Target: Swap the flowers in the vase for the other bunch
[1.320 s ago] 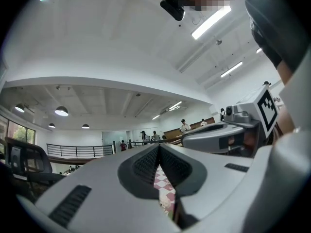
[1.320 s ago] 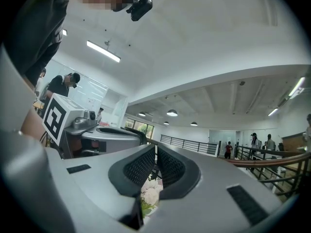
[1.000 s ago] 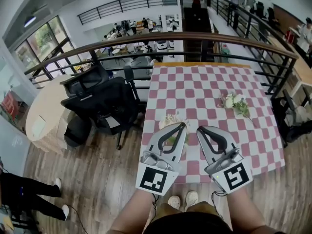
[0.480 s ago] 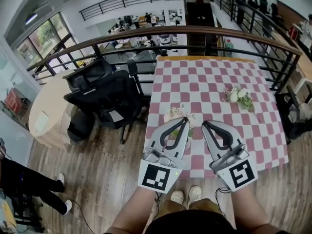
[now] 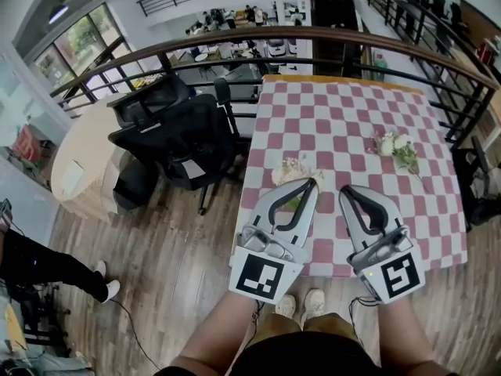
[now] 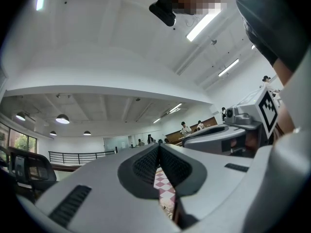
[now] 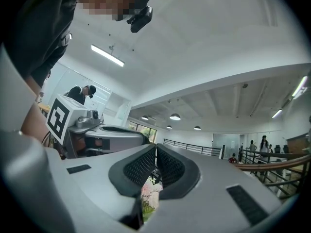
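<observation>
A table with a red-and-white checked cloth (image 5: 344, 116) stands before me. A pale pink bunch of flowers (image 5: 293, 170) rises near its front left edge; whatever holds it is hidden behind my left gripper (image 5: 311, 183). That gripper is shut and empty, its tip just right of the bunch. My right gripper (image 5: 345, 190) hovers beside it, also shut and empty. A second bunch, white flowers with green leaves (image 5: 397, 149), lies flat at the right of the cloth. Below the closed pads in the right gripper view, pink flowers (image 7: 148, 193) show.
Black office chairs (image 5: 176, 135) crowd the table's left side. A curved railing (image 5: 313, 37) runs behind the table, with a drop to a lower floor beyond. A round beige table (image 5: 78, 167) stands farther left, and a person's legs (image 5: 47, 266) are at the left edge.
Only the head view has shifted a little. Both grippers keep their places beside the pink bunch, jaws unchanged.
</observation>
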Available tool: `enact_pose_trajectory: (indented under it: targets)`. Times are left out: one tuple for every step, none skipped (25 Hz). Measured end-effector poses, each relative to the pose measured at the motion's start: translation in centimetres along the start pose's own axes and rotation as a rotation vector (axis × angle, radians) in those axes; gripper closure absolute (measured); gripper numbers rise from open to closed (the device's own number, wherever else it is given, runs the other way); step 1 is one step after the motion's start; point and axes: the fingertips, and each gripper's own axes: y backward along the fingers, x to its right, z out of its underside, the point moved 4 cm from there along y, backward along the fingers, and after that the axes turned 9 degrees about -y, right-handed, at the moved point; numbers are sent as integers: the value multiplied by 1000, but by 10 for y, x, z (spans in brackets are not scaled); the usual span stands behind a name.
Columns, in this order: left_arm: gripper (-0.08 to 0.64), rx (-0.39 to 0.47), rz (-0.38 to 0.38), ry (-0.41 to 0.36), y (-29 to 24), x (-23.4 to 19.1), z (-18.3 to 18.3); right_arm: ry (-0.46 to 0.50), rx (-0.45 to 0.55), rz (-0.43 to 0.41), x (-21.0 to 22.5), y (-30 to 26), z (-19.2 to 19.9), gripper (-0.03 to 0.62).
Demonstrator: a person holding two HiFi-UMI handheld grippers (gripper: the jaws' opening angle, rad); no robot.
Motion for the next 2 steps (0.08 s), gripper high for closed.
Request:
enact_pose_trajectory:
  targets:
    - [552, -1, -2, -1, 0, -1, 0, 1, -2, -6, 0, -1, 0, 558]
    - [552, -2, -4, -1, 0, -2, 1, 2, -5, -13, 0, -3, 1, 558]
